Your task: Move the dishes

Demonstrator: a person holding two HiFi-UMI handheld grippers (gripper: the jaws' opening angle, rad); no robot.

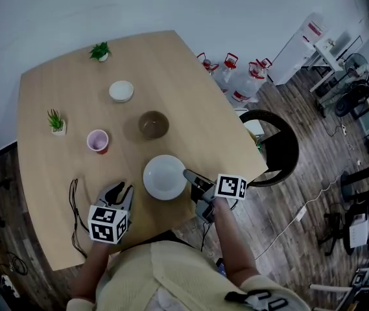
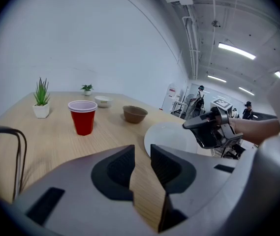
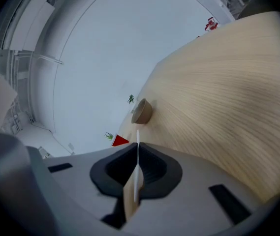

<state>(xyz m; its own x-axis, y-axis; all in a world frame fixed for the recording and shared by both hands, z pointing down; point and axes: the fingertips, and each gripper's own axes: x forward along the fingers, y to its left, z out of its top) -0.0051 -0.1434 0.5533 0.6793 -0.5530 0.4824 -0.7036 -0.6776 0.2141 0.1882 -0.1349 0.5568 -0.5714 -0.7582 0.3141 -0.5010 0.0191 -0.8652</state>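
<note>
Farthest left in my head view, a thin black cable [image 1: 74,203] loops over the table [image 1: 190,83] near its front-left edge. Behind it stands a potted plant [image 1: 56,122] in a white pot, and beside that a red cup [image 1: 97,140]. My left gripper [image 1: 122,189] hovers over bare wood in front of the cup. Its jaws stand partway apart with nothing between them.

Further back sit a second little plant [image 1: 100,51] and a small white bowl [image 1: 121,91]. A brown bowl [image 1: 153,124] lies mid-table, just behind the white plate [image 1: 165,177]. The white plate is near the front edge, between my two grippers.

My right gripper [image 1: 190,175] has its jaws pinched on the plate's right rim. In the right gripper view, that rim runs as a thin white line straight up between the pads. The cup and the brown bowl are the nearest things to the plate, and both are clear of it. I think the plate is tipped up on the gripped side, but I can't be sure.

The table is light wood grain with rounded corners and stands against a white wall. To its right are a round black chair [image 1: 272,148], water jugs [image 1: 239,83] with red caps and a dark plank floor [image 1: 301,199], with cluttered desks farther off.
</note>
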